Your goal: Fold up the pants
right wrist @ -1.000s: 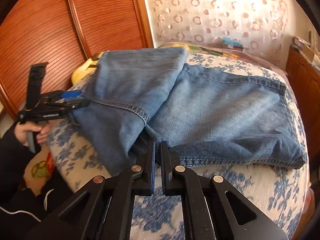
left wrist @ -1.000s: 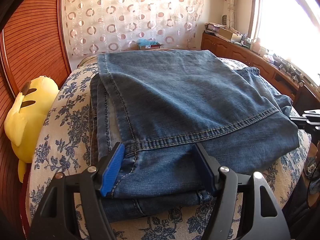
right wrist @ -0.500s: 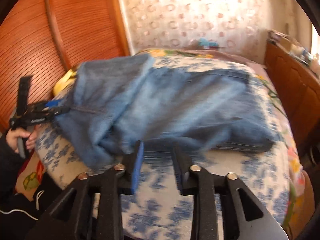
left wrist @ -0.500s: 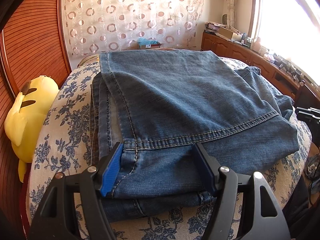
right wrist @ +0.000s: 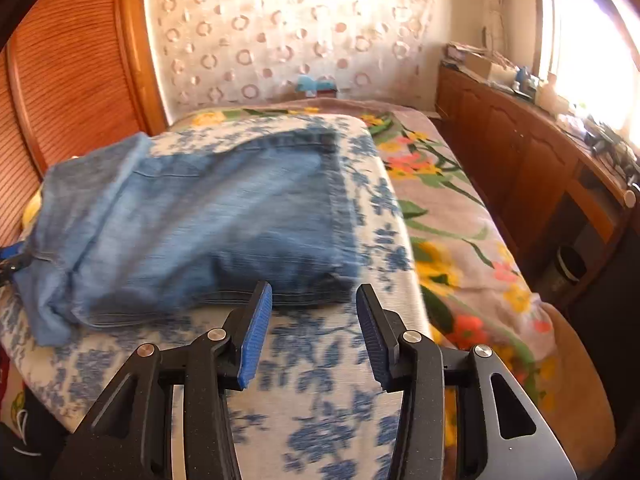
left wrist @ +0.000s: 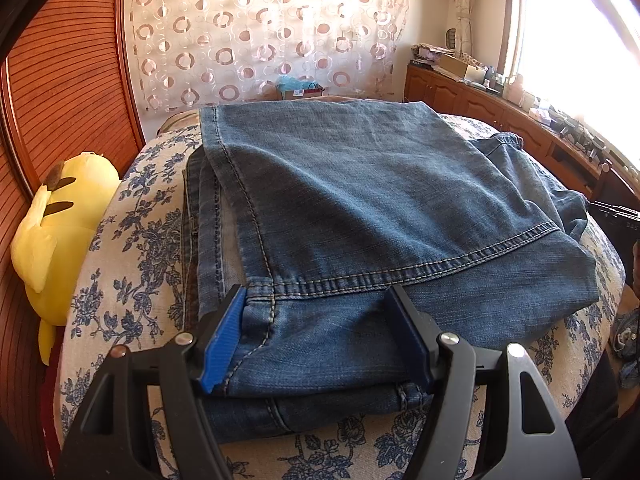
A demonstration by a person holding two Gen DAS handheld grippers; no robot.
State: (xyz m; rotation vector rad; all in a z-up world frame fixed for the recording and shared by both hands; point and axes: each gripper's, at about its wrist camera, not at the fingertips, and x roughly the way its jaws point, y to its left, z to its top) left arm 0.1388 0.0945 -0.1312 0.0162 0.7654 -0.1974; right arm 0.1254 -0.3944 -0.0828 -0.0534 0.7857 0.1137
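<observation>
Blue denim pants lie folded on a cushion with a blue floral cover; the hemmed leg end rests on top near me. My left gripper stands open and wide over the near edge of the fold, denim between its fingers without being pinched. In the right wrist view the pants look blurred and lie left of centre. My right gripper hovers just short of their near edge, its jaws opening with nothing between them. A bit of the left gripper shows at the pants' left corner.
A yellow plush toy is wedged between the cushion and the slatted wooden headboard. A flowered blanket covers the bed to the right. A cluttered wooden cabinet runs under the bright window, and a patterned curtain hangs behind.
My right gripper let go of the pants' edge, opened, and swung to the right along the cushion. The released denim settled flat. My left gripper stayed still.
</observation>
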